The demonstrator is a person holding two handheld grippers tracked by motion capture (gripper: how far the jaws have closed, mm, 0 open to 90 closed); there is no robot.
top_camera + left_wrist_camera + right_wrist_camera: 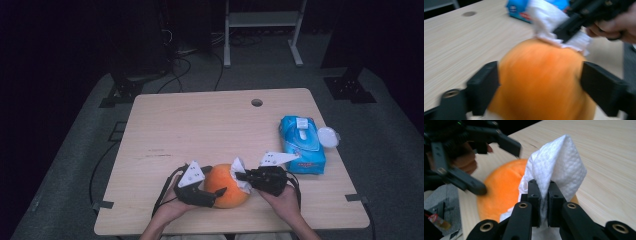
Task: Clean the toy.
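The tabletop (200,125) is pale, wood-grained and roughly square with rounded corners. A small round hole (257,102) sits near its far edge, right of the middle. Toward the right edge lies a blue wipes packet (302,145), lengthwise from far to near, with a white round lid (328,136) just beside it at the very edge. Close to the near edge, about the middle, rests an orange ball-shaped fruit (228,186), with a white wipe (239,172) touching its upper right side. A faint dark mark (159,152) shows on the left half.
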